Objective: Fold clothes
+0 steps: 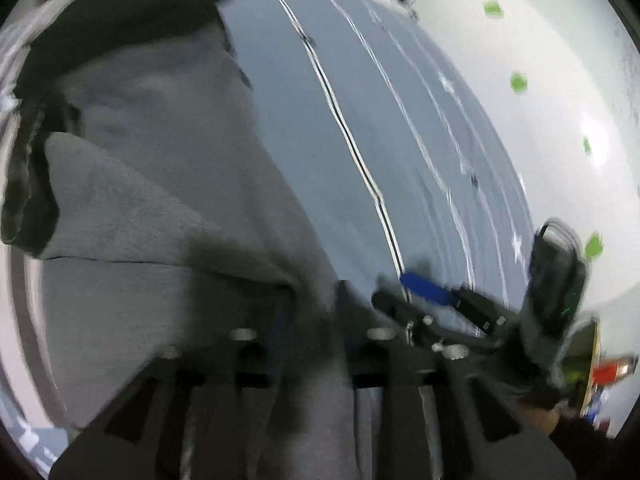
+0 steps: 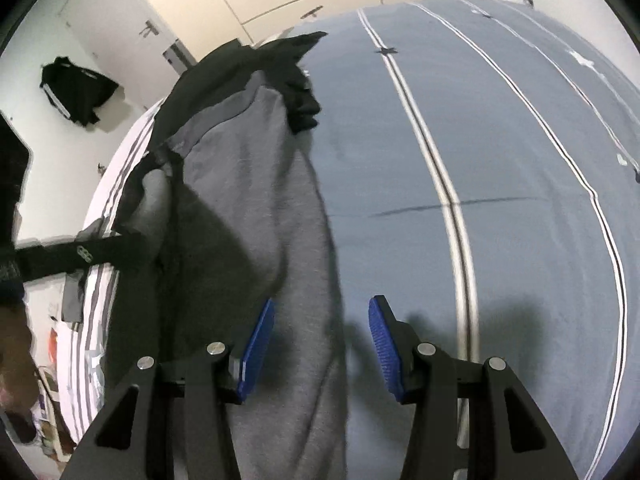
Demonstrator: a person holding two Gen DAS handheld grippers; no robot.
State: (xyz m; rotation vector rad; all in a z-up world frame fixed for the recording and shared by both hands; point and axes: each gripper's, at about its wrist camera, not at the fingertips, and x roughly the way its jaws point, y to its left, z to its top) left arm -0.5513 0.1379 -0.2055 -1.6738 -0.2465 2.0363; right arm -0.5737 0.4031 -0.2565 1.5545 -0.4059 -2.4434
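The right claw point(image 2: 322, 344) stood with its blue ribbed pads point(image 2: 258, 350) apart, grasping nothing, though the soft grey knit garment point(image 2: 256, 200) ran up between them. Beyond, it draped onto the blue striped bedcover point(image 2: 500, 160), likely laid out for folding. The blurred left claw point(image 1: 310, 340) was unreadable.

Dim indoor light, heavy motion blur in left view, fisheye bending at edges, soft shadows.

1. Small white ring-shaped logo printed on a black strap point(image 2: 84, 254) at the bed's edge; too small to read as letters.
2. No other legible text, numbers or labels anywhere.
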